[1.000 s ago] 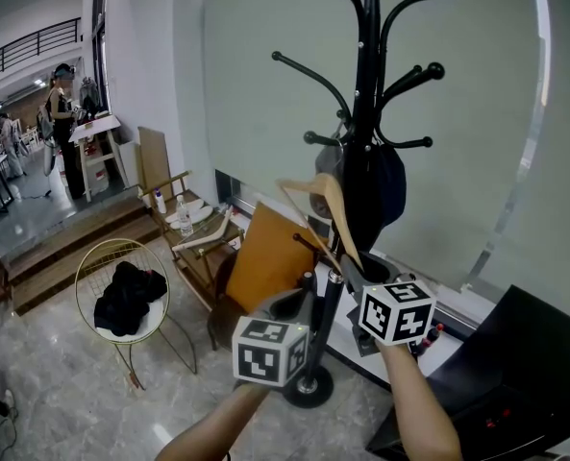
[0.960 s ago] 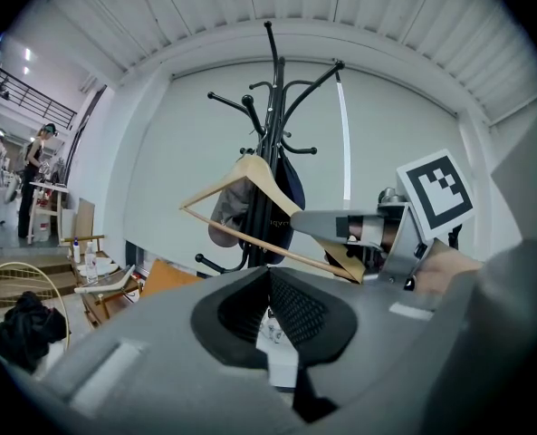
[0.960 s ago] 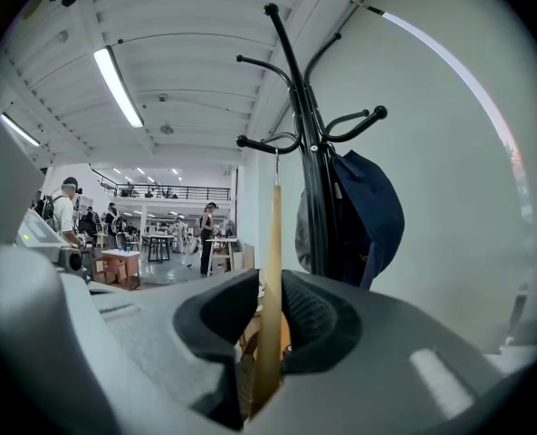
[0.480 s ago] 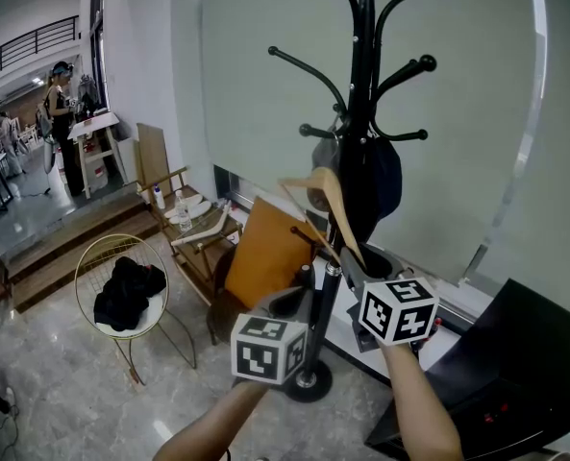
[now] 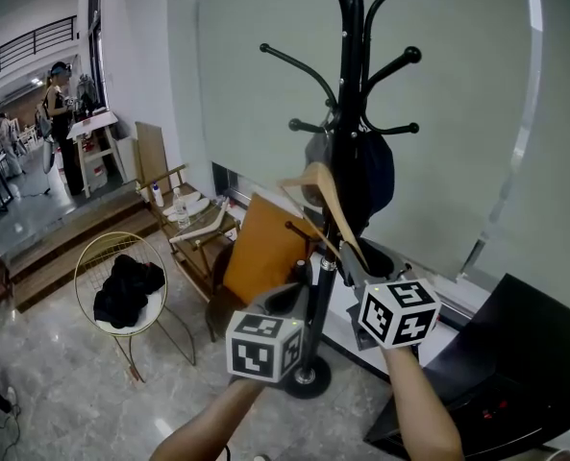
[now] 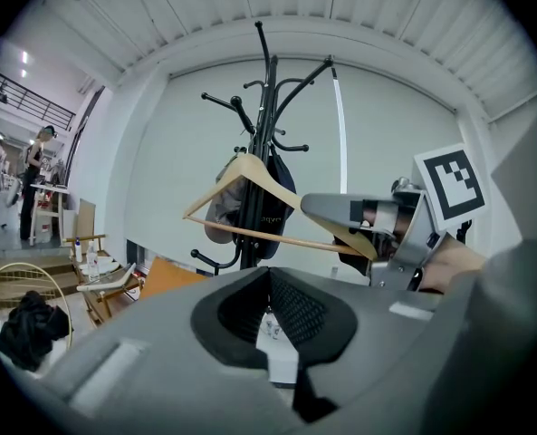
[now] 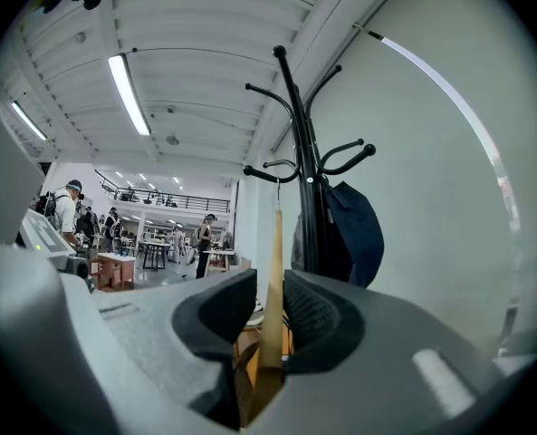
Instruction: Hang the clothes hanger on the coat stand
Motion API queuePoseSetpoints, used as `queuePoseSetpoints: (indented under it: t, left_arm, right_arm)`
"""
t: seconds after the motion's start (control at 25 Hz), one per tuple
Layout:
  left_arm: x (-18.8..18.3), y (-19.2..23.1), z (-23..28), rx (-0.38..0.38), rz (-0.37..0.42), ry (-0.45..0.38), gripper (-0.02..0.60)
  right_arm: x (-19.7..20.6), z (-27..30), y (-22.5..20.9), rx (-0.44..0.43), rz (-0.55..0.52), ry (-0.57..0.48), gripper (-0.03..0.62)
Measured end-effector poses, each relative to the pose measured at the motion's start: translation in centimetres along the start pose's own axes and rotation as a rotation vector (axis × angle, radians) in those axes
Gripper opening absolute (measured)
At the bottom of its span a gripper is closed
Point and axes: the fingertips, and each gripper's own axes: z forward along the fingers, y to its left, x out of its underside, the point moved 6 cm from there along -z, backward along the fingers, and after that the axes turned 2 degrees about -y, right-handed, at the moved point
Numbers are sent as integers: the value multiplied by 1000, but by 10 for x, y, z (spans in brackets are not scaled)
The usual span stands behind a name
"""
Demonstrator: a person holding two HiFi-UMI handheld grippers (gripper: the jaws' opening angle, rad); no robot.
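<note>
The fingers of my right gripper (image 7: 271, 308) are pinched on one arm of the wooden clothes hanger (image 5: 321, 198), near its end, so the wood stands upright between the dark pads. The hanger is held in the air, tilted, in front of the black coat stand (image 5: 351, 75), level with its lower pegs. Its metal hook points up close to a peg; I cannot tell if they touch. A dark cap (image 5: 375, 173) hangs on the stand just behind the hanger. The fingers of my left gripper (image 5: 294, 301) are closed together with nothing between them, low beside the stand's pole and near my right gripper. A wire chair (image 5: 121, 301) holding black clothes stands on the floor, well off to the left.
</note>
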Motion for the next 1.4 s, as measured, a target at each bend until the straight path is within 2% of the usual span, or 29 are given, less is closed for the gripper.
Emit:
queuePoseSetpoints:
  t: [1.0, 1.4]
  left_arm:
    - [3, -45, 0, -18, 5, -16, 4]
    - [6, -71, -6, -46, 9, -32, 4]
  right_arm:
    - [15, -49, -2, -41, 29, 9, 80]
    - [27, -78, -2, -60, 44, 30, 59]
